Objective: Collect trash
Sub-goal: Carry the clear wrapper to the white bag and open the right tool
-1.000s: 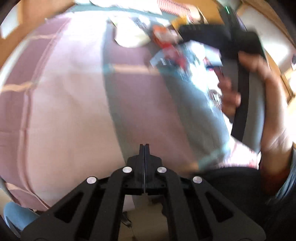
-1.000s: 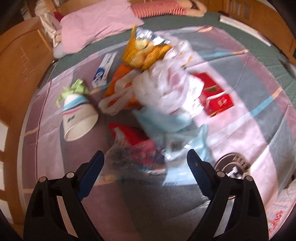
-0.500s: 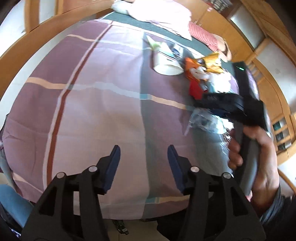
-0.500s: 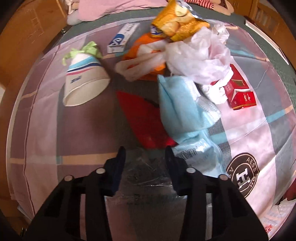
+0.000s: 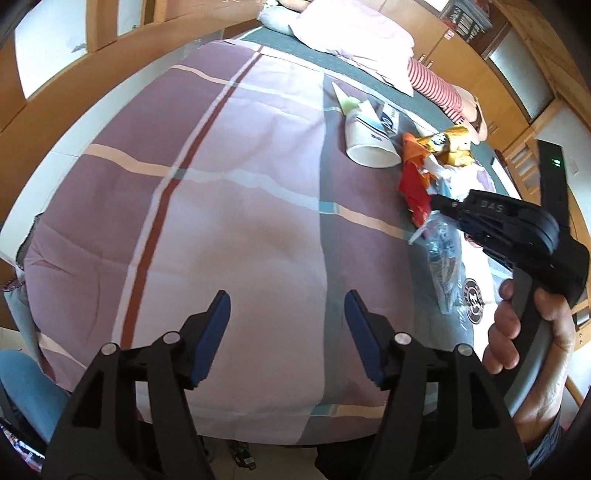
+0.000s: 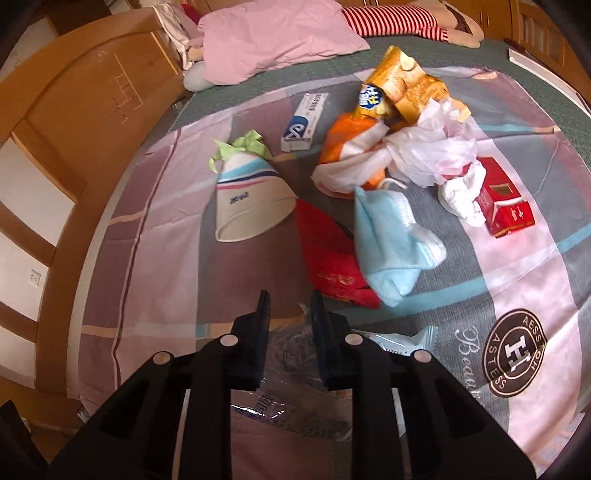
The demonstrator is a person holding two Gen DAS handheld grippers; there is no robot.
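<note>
Trash lies in a heap on the bed: a paper cup [image 6: 251, 206], a toothpaste box [image 6: 304, 122], a yellow snack bag [image 6: 399, 88], white plastic bags [image 6: 432, 147], a blue face mask [image 6: 391, 243], a red wrapper [image 6: 332, 258] and a red carton [image 6: 504, 206]. My right gripper [image 6: 290, 306] is shut on a clear plastic bag [image 6: 291, 373] and holds it just above the quilt; both also show in the left wrist view, the gripper [image 5: 439, 203] and the bag [image 5: 441, 254]. My left gripper [image 5: 286, 314] is open and empty over the quilt's near edge.
A patchwork quilt [image 5: 240, 221] covers the bed. A pink pillow [image 6: 277, 40] and a striped cushion [image 6: 391, 20] lie at the head. A wooden bed frame [image 6: 74, 122] runs along the left. A small white sachet [image 6: 402, 343] lies by the right gripper.
My left gripper has opened from shut and pulled back towards the bed's near edge. My right gripper has closed on the clear plastic bag.
</note>
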